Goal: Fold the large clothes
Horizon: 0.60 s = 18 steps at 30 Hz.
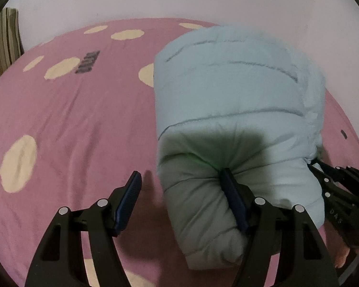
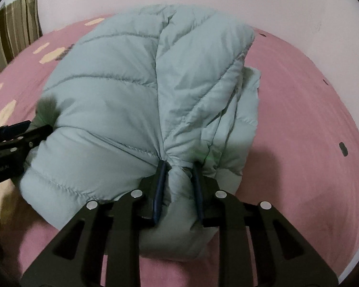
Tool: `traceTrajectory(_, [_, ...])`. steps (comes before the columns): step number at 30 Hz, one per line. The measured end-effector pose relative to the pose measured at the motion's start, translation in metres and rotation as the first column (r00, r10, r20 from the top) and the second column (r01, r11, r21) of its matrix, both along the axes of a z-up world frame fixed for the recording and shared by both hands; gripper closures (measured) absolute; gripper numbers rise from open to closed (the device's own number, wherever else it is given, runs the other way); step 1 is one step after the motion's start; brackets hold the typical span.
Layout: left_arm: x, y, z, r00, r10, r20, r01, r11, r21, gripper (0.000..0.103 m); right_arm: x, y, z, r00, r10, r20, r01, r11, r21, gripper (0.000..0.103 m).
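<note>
Right wrist view — right gripper (image 2: pixel 179 167) pinches puffer jacket (image 2: pixel 141 91) — bedsheet (image 2: pixel 299 143) beneath.

Jacket (image 2: pixel 143 100) on bed (image 2: pixel 299 143), btw both grippers.

The letters "DAS" stand on the black arm of the right claw (image 1: pixel 310 165), at the lower right of the left wrist view. Dark lettering on the pink bedsheet (image 1: pixel 71 110), upper left, is too blurred to read.
</note>
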<state>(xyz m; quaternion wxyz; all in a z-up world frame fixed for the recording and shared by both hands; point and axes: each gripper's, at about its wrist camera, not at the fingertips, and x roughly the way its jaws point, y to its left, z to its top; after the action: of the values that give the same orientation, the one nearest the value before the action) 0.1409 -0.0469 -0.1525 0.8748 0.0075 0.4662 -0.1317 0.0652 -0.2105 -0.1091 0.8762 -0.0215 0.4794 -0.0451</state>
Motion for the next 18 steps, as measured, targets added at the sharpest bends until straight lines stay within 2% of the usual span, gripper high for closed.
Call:
traceTrajectory(2, [-0.003, 0.003, 0.015, 1.0, 0.003, 0.023, -0.003, 1.0, 0.0, 0.036, -0.004, -0.016, 0.013, 1.0, -0.004, 0.0, 0.004, 0.998, 0.056, 0.08])
traceTrajectory(4, [-0.003, 0.007, 0.041, 0.996, 0.009, 0.084, -0.007, 1.0, -0.025, 0.036, -0.005, -0.028, 0.033, 0.999, -0.017, 0.039, 0.013, 0.995, 0.099, 0.08])
traceTrajectory(7, [0.013, 0.003, 0.06, 0.992, 0.0, 0.129, 0.004, 1.0, -0.026, 0.036, 0.007, -0.034, 0.062, 0.994, -0.027, 0.104, 0.016, 0.994, 0.107, 0.08])
traceTrajectory(10, [0.042, -0.01, 0.066, 0.991, -0.008, 0.137, 0.011, 1.0, -0.018, 0.036, 0.034, -0.037, 0.077, 0.989, -0.023, 0.149, 0.008, 0.995, 0.1, 0.08])
traceTrajectory(12, [0.058, -0.02, 0.062, 0.992, -0.018, 0.126, 0.019, 1.0, -0.002, 0.036, 0.054, -0.039, 0.076, 0.988, -0.005, 0.154, -0.011, 0.994, 0.104, 0.08])
traceTrajectory(18, [0.085, -0.038, 0.031, 0.998, -0.033, 0.047, 0.031, 0.998, 0.06, 0.036, 0.088, -0.04, 0.04, 0.998, 0.001, 0.066, -0.005, 0.997, 0.071, 0.079])
